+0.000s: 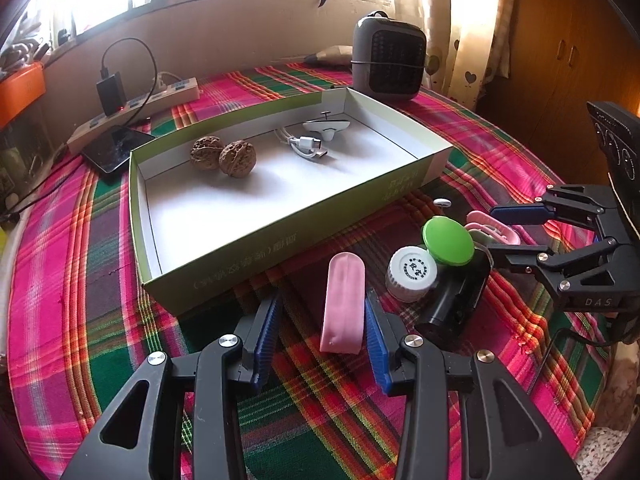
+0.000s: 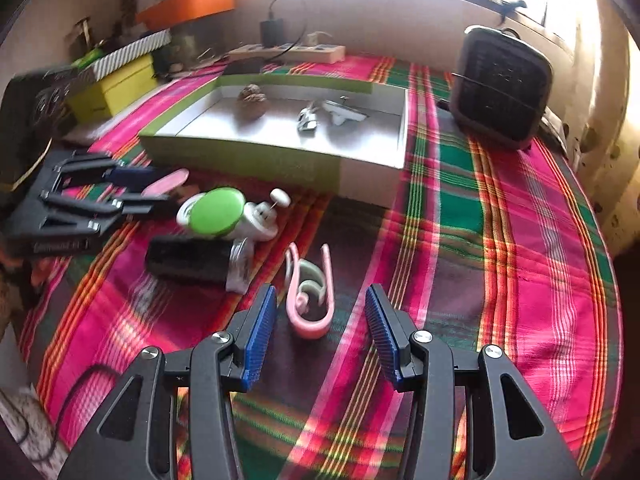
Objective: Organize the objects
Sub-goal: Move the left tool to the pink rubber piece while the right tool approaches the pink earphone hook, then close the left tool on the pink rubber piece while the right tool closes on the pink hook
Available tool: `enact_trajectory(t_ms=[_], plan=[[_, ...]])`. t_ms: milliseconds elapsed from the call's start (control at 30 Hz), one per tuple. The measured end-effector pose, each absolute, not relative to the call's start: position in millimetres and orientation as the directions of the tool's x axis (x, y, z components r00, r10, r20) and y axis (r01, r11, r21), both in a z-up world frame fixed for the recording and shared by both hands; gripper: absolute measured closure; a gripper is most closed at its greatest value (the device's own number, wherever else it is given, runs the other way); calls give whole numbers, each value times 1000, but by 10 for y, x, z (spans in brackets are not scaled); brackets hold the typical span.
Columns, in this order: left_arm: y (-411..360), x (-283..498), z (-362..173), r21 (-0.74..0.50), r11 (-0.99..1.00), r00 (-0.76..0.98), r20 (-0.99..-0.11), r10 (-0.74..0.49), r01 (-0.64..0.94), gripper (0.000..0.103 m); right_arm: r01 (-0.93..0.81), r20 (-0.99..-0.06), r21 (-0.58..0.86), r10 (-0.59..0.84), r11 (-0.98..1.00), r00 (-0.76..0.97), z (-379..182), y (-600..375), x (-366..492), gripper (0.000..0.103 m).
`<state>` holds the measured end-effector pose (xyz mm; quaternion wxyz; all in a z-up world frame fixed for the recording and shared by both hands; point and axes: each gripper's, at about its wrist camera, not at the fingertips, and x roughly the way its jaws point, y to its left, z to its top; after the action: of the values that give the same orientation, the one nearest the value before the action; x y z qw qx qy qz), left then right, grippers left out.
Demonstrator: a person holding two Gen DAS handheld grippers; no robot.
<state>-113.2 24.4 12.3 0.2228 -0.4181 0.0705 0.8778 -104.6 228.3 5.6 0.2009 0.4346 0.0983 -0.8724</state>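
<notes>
Right wrist view: I see walnuts blurred, upper centre | black cylinder label unreadable | box print illegible

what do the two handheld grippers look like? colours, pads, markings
Both match: black plastic linkage frames with triangular cut-outs and silver round pivot screws, and ribbed blue pads on the fingers. Left gripper; right gripper. Seen from the left wrist, the right gripper's body carries pale "DAS" lettering and a black cable trails below it.

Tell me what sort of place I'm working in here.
Most likely a lived-in room at home: a table under a plaid tablecloth by a curtained window, with a power strip charging a phone, a small heater and a wooden wardrobe behind.
</notes>
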Motion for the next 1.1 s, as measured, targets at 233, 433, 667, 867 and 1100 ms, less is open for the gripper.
enact_trajectory(t_ms=[233,433,667,867,1100], plan=[[309,-1146,119,-23,-896,-563,-770,298,-443,63,421,-793,0,-257,-907,-553,55,2228,-1103,56],[331,-1146,120,-6,-897,-568,-772,285,-443,63,415,-786,0,-257,-910,-562,53,2231,-1090,56],[333,-1146,120,-5,-897,-569,-772,284,-442,63,429,-784,0,-266,-903,-561,59,2217,-1069,63],[328,-1148,125,-1,-899,-573,-770,280,-438,72,444,-782,-2,-276,-896,-559,60,2181,-1044,72],[341,-1145,125,3,-896,-573,-770,282,-445,78,448,-781,0,-280,-894,-558,57,2165,-1042,76]])
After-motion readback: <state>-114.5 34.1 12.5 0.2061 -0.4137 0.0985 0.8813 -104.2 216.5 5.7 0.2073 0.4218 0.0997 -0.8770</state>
